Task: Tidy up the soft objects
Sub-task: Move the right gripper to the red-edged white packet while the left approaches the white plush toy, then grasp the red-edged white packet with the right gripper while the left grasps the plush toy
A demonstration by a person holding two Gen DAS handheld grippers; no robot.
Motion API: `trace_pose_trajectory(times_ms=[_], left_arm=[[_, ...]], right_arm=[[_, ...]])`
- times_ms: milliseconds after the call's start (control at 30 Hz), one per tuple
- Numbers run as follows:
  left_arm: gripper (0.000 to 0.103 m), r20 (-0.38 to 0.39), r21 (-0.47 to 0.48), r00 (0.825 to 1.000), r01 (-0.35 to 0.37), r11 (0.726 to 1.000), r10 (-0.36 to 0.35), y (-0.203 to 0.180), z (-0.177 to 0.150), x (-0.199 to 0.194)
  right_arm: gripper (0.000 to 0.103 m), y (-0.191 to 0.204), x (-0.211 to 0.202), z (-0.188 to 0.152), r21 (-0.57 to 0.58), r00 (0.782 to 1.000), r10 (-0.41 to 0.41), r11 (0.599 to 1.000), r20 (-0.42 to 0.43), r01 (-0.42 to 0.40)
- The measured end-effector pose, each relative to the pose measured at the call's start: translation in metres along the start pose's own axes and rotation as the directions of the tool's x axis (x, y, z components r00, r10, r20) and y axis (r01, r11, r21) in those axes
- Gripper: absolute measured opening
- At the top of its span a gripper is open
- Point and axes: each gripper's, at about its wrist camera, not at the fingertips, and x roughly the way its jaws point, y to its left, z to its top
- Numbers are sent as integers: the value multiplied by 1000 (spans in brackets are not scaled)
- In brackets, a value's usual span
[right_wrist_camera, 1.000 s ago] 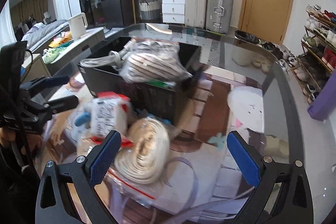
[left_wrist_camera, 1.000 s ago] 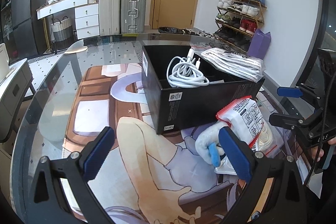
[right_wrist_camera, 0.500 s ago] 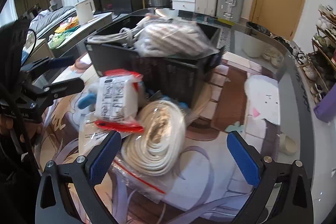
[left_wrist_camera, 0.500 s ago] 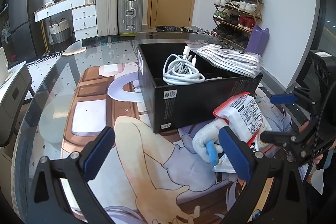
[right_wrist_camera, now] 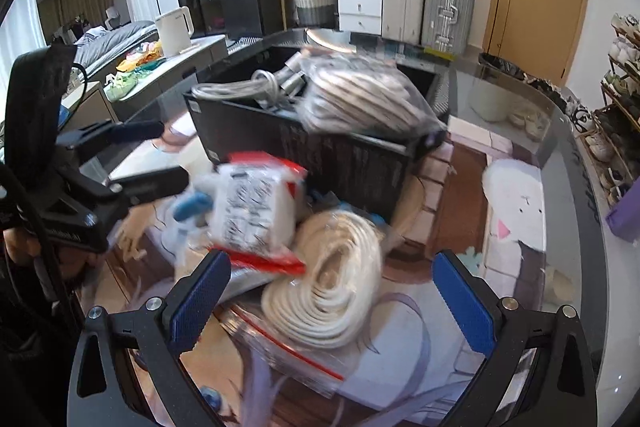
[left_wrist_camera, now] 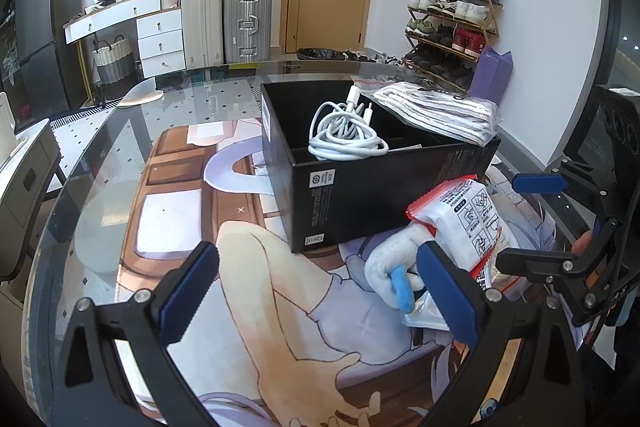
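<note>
A black box [left_wrist_camera: 372, 183] [right_wrist_camera: 320, 151] stands on the glass table, holding a white coiled cable [left_wrist_camera: 346, 135] and a striped cloth in a clear bag [left_wrist_camera: 436, 111] [right_wrist_camera: 364, 95] across its far corner. In front of it lies a pile: a white packet in a red-edged zip bag [left_wrist_camera: 468, 215] [right_wrist_camera: 252, 207], a white plush with a blue part [left_wrist_camera: 394, 267], and a cream rope coil in a clear bag [right_wrist_camera: 336, 279]. My left gripper [left_wrist_camera: 320, 291] is open, its right finger beside the plush. My right gripper [right_wrist_camera: 328, 291] is open around the rope coil.
A printed mat [left_wrist_camera: 180, 211] covers the round glass table [left_wrist_camera: 80, 163]. Suitcases [left_wrist_camera: 228, 19], a white dresser [left_wrist_camera: 152, 31], a door and a shoe rack [left_wrist_camera: 452, 19] line the far wall. A purple bag [right_wrist_camera: 624, 215] sits at the right.
My right gripper has moved closer to the pile, so the rope coil now sits between its fingers. My left gripper has shifted slightly; both stay open.
</note>
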Motion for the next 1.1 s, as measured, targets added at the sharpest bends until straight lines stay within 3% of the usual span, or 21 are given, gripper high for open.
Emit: trace_pose_trajectory(times_ms=[267,433,667,767,1100], left_arm=[[100,0,0,1000,0,1000,0,0,0,0],[100,-1,0,1000,0,1000,0,0,0,0],[100,-1,0,1000,-1,1000,1,-1,0,0],[100,-1,1,1000,0,1000,0,0,0,0],[100,-5,2,1000,2,1000,-2,0,-2,2]], right_arm=[[101,29,4,9,-38,999,-25,999,46,27],[84,36,5,11,-48,998,-27,998,57,29],[75,39,10,10,-66,999,-1,998,48,4],[58,40,12,8,-76,999,4,997,39,-1],[54,30,-9,8,-84,995,17,996,99,-9]])
